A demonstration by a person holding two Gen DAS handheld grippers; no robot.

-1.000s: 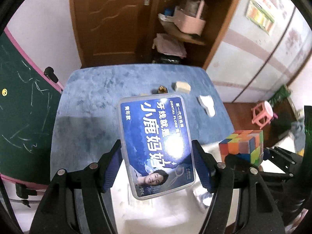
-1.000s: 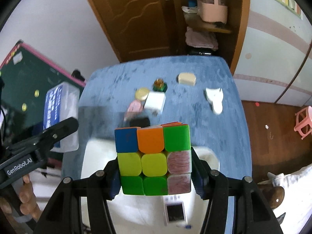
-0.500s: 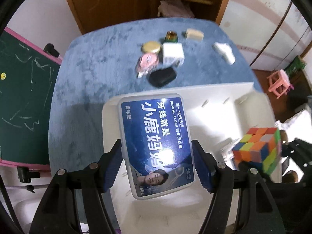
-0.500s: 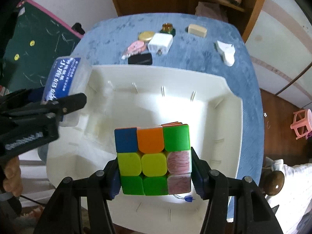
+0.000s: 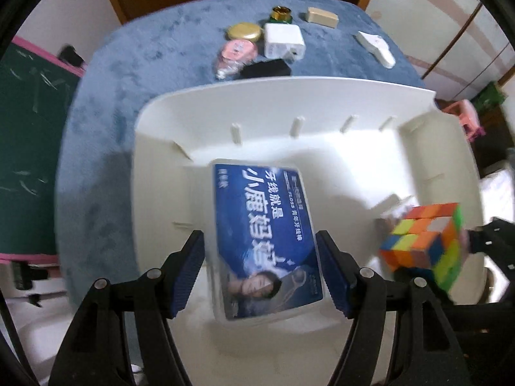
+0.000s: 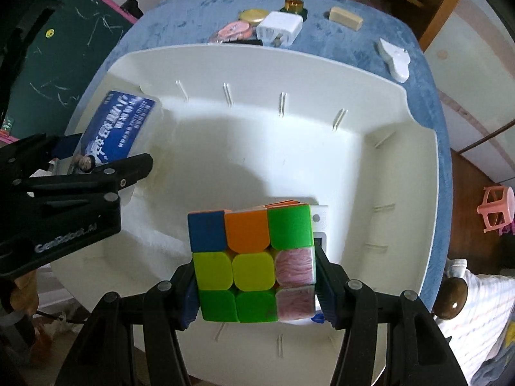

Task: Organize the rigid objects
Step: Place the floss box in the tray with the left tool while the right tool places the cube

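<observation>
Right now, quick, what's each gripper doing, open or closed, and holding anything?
Left gripper: fingers apart beside the blue dental floss box; grip or release cannot be told.
Right gripper: closed on the Rubik's cube.

Both wrist views look down, sharing the bin [image 5: 289, 87]

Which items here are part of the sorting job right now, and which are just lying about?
In play: dental floss box in the left claw; puzzle cube in the right claw; white bin.

Lying about: charger, gold lid, soap bar, chalkboard.
</observation>
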